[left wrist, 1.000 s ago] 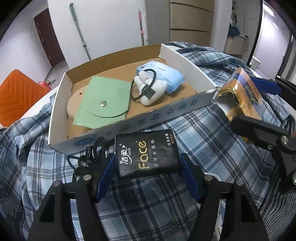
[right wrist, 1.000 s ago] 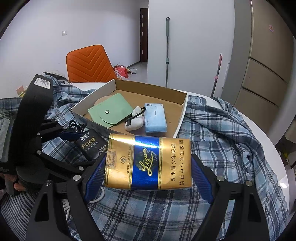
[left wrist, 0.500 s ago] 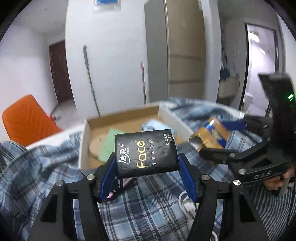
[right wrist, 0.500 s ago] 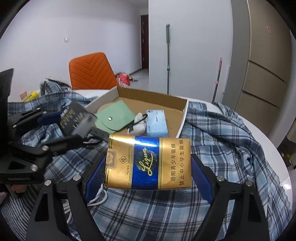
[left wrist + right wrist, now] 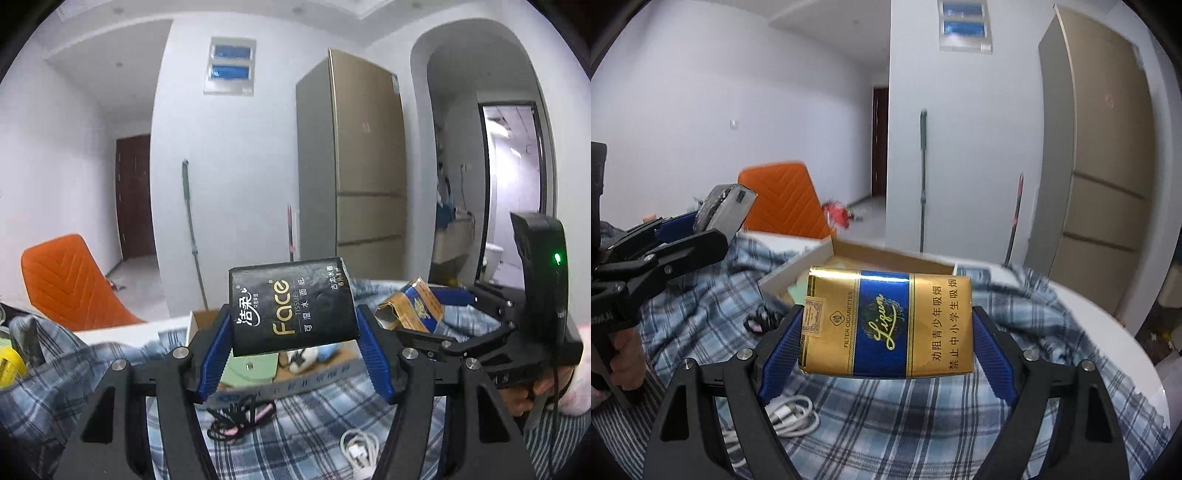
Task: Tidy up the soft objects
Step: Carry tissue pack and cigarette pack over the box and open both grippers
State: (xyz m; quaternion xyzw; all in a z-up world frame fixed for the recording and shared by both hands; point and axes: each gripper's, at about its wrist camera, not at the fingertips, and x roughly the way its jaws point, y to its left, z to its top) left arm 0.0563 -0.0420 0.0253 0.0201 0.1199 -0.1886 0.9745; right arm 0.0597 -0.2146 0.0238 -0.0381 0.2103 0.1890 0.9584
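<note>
A blue-and-white plaid cloth (image 5: pixel 923 417) covered the round white table (image 5: pixel 1108 321), rumpled into folds at its far side. On it sat a shallow open cardboard box with white outer walls (image 5: pixel 321 371), holding a pale green snap-button pouch (image 5: pixel 247 369), a small white soft item with a black loop (image 5: pixel 301 360) and, beside that, a light blue packet (image 5: pixel 330 349). The left gripper (image 5: pixel 293 341) had its blue-padded jaws clenched on the two ends of a black soft pack of "Face" tissues (image 5: pixel 291 308), which was lifted off the cloth, tilted slightly up on its right, and hung in front of the box's near wall. The right gripper (image 5: pixel 886 341) had its jaws clamped on the ends of a gold-and-blue soft cigarette pack (image 5: pixel 886 323), also raised clear of the cloth on the near side of the box; in the left wrist view that pack (image 5: pixel 412 308) showed to the right of the tissues, apart from them. On the cloth, just before the box wall, lay a tangle of black cord with pink parts (image 5: pixel 238 417), and nearer still a coiled white charging cable (image 5: pixel 790 413). An orange chair (image 5: pixel 786 199) stood beyond the table.
</note>
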